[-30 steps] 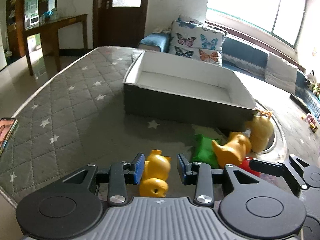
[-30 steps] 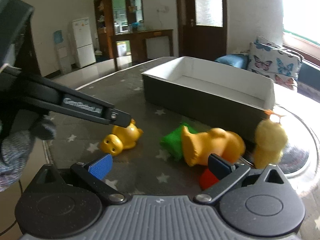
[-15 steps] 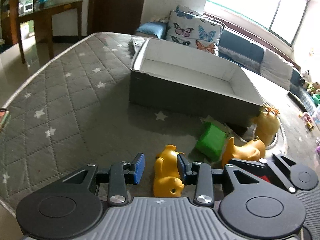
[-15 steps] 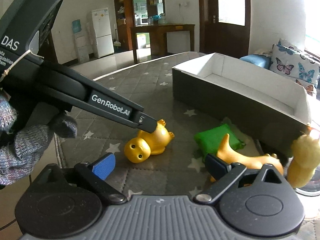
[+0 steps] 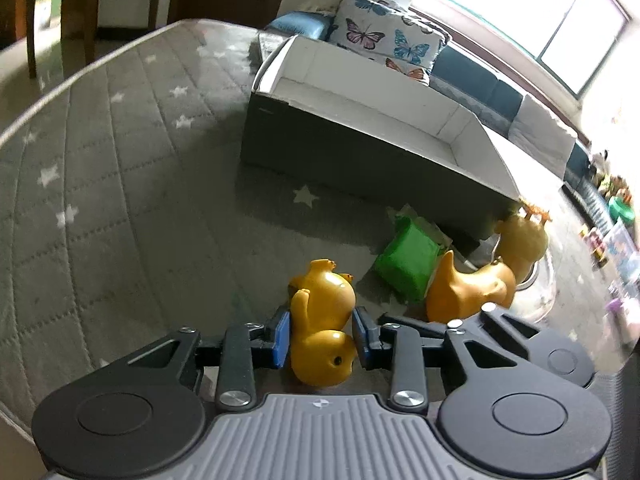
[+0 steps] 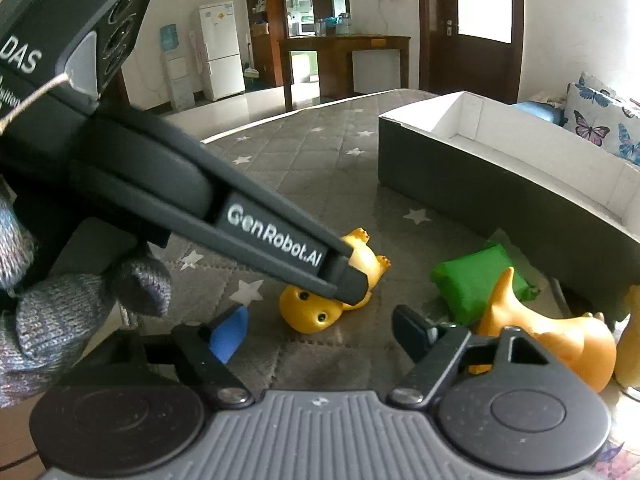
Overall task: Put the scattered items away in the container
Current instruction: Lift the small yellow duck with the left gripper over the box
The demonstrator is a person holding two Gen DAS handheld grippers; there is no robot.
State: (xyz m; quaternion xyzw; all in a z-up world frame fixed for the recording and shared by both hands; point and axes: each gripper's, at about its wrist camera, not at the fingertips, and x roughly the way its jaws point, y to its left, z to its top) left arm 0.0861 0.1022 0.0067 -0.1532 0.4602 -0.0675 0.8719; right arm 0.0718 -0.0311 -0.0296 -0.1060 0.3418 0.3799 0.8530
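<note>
Closing on the small yellow duck point(image 5: 320, 320), the left gripper point(image 5: 320, 338) has its blue-padded jaws pressed against both flanks of the toy, which lies on its side on the star-quilted table point(image 5: 120, 200); whether it is already lifted clear of the cloth I cannot tell. To do this step well, keep the squeeze on the duck's thick middle, since a smooth rounded body may squirt out forward, and raise it straight before swinging it over. The right gripper point(image 6: 320, 330) hangs with its jaws spread wide and nothing between them, close in front of the orange duck point(image 6: 552, 336) lying on its side. Just past that sit a green block point(image 5: 412, 260) and a paler yellow figure point(image 5: 520, 240), all outside the container point(image 5: 360, 152). The container stands beyond them, grey-walled and white inside; as far as its interior shows, it holds nothing. Carry the toy high enough to clear the near wall.
</note>
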